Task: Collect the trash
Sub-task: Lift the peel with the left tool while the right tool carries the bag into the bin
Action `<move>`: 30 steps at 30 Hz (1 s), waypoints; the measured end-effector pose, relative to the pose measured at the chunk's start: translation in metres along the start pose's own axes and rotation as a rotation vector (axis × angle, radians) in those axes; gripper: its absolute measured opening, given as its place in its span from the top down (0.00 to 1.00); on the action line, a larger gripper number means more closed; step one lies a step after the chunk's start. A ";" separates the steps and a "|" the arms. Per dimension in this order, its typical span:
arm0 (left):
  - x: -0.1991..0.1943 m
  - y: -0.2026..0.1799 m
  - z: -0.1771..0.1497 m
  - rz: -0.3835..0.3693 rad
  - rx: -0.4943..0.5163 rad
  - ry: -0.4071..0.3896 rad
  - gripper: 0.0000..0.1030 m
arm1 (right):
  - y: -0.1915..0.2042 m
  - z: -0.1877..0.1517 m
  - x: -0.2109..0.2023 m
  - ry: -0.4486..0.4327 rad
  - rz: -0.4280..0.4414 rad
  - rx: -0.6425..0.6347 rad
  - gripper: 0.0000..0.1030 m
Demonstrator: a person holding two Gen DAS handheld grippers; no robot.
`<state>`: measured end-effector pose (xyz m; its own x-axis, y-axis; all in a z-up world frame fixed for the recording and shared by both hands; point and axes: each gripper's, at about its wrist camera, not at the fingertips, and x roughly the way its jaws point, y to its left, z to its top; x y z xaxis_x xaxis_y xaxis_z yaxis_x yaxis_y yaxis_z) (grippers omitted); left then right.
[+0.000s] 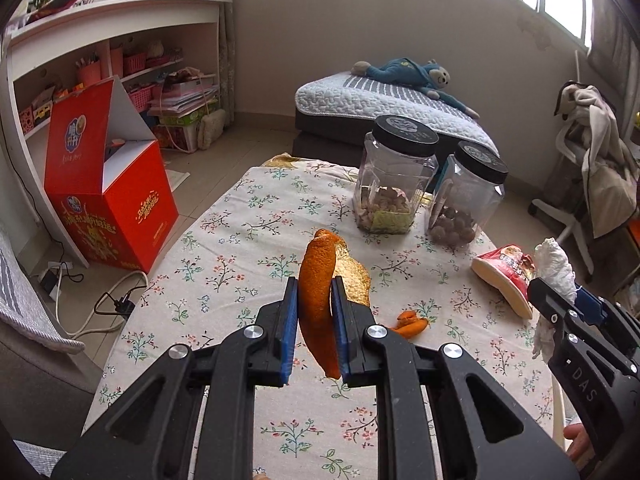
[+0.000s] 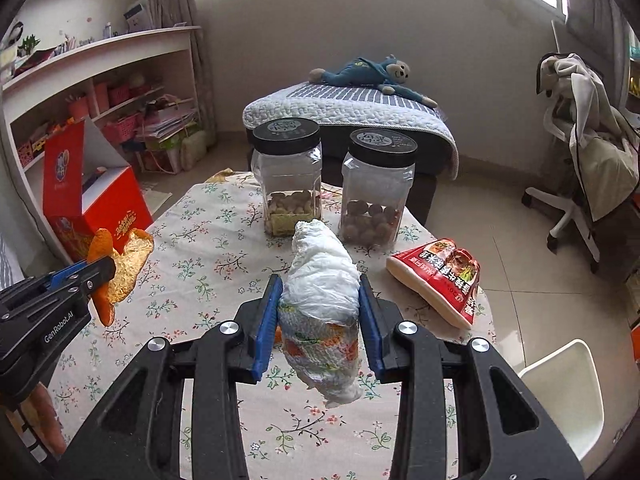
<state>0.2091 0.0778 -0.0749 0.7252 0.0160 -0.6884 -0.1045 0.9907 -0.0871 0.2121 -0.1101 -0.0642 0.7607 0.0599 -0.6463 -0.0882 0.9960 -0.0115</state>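
Note:
My left gripper (image 1: pixel 314 294) is shut on a long orange peel (image 1: pixel 318 280) and holds it above the floral tablecloth (image 1: pixel 240 232). It also shows at the left of the right wrist view (image 2: pixel 102 270) with the peel (image 2: pixel 120 268). My right gripper (image 2: pixel 320 292) is shut on a crumpled white tissue wad (image 2: pixel 324 304), held above the table. It shows in the left wrist view (image 1: pixel 560 296) with the wad (image 1: pixel 554 266). A small orange peel scrap (image 1: pixel 410 322) lies on the cloth. A red snack packet (image 2: pixel 440 280) lies at the right, also in the left wrist view (image 1: pixel 506 276).
Two clear jars with black lids (image 2: pixel 288 176) (image 2: pixel 378 188) stand at the table's far end. An open red box (image 1: pixel 108 184) stands on the floor at the left, by shelves (image 1: pixel 100 60). A bed (image 1: pixel 384 100) lies behind. A chair with clothes (image 2: pixel 580 152) is right.

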 end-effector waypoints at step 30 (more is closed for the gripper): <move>-0.020 -0.143 -0.037 -0.196 0.187 -0.003 0.84 | -0.204 -0.032 -0.071 -0.035 -0.283 0.300 0.66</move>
<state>0.1845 -0.0691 -0.0757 0.7214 -0.1782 -0.6692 0.1653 0.9827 -0.0836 0.1560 -0.3191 -0.0403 0.7496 -0.2220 -0.6235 0.3150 0.9482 0.0410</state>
